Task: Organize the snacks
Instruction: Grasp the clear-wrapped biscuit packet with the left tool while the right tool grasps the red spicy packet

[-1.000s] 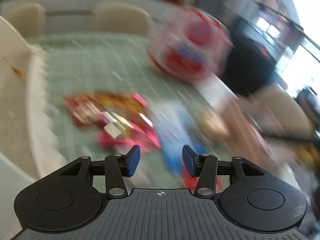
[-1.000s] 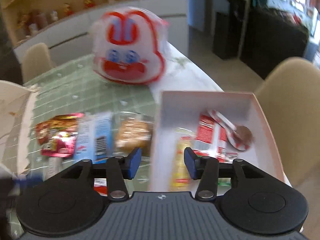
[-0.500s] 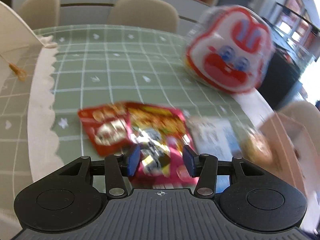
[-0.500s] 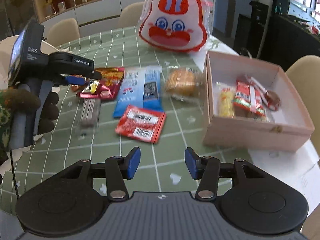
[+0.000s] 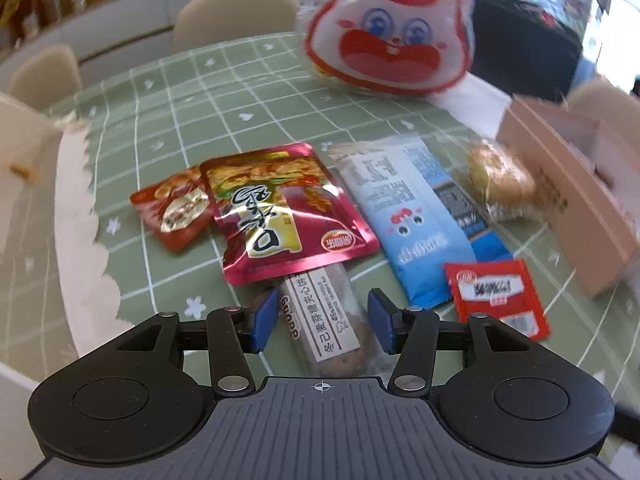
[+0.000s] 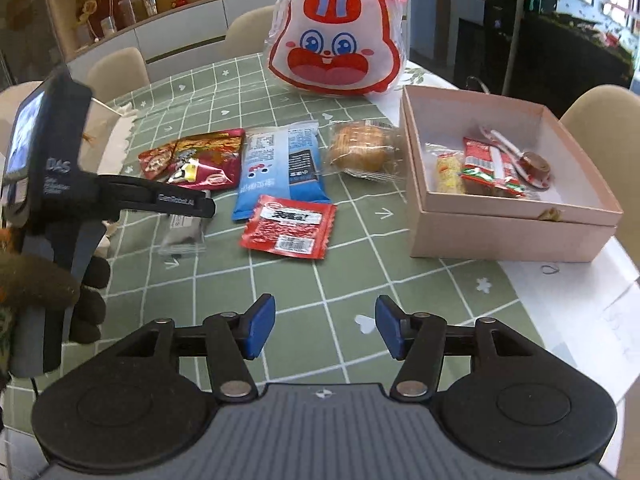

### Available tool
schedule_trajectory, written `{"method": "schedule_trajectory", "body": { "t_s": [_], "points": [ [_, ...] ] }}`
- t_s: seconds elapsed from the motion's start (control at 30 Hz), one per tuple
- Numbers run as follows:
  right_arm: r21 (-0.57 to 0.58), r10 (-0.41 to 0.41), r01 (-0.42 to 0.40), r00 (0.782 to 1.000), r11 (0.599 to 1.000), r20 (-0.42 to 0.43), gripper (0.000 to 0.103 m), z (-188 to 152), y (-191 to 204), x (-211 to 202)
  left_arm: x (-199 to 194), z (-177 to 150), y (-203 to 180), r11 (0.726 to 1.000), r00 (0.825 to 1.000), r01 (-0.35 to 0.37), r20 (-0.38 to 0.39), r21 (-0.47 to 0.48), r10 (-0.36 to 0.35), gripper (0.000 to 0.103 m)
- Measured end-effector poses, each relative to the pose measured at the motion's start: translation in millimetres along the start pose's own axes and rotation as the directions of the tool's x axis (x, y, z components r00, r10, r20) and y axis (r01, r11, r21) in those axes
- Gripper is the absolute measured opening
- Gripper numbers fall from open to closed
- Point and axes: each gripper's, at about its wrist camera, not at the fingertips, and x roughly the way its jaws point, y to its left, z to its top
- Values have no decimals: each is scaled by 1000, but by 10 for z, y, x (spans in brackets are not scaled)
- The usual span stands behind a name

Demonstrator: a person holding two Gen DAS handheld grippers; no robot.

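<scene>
Clear-wrapped brown cookie bar (image 5: 334, 326) is lying on the green checked tabletop (image 6: 224, 96), sitting between the left gripper (image 5: 322, 326) pads, untouched. Right gripper (image 6: 324, 328) is hovering, jaws widening, holding nothing, pink cardboard box (image 6: 508, 232) nearby.

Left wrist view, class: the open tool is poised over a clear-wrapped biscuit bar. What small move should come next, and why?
Probably lower the left tool a little and close on the clear-wrapped biscuit bar. The bar lies lengthwise between the open blue fingers, which do not yet press it, and its far end is tucked under the magenta pouch. The pink box already holds snacks.
</scene>
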Motion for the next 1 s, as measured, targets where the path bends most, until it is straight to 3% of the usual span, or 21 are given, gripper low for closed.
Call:
{"method": "schedule_trajectory", "body": {
  "t_s": [0.1,0.23,0.33,0.5,0.6,0.73,0.87,0.97,1.0],
  "points": [
    [-7,-10,10,999,1000,53,63,26,16,-15,-118,-109,9,999,999,36,-14,-27,-37,46],
    [-13,-19,21,993,1000,115,72,122,77,103,-397,-393,8,991,990,131,-43,-42,-133,45],
    [-31,24,-21,996,999,82,72,254,150,313,-591,-608,19,984,983,170,-66,-51,-173,45],
    [31,58,-59,998,998,9,72,381,253,694,-737,-763,68,982,981,166,-83,-85,-173,45],
    [45,35,-33,999,998,-34,75,404,334,903,-743,-751,65,984,982,156,-98,-83,-163,45],
    [-43,-44,43,999,998,-18,77,390,491,993,-744,-743,68,984,981,153,-103,-96,-163,45],
    [-58,-16,14,999,998,-41,74,394,461,934,-751,-753,55,985,982,148,-102,-87,-157,45],
    [-113,-11,10,1000,994,-9,57,360,454,766,-753,-754,52,986,983,148,-101,-83,-156,45],
    [-138,-5,3,1000,990,-10,57,343,452,709,-749,-752,53,986,983,148,-100,-82,-156,45]
  ]
}}
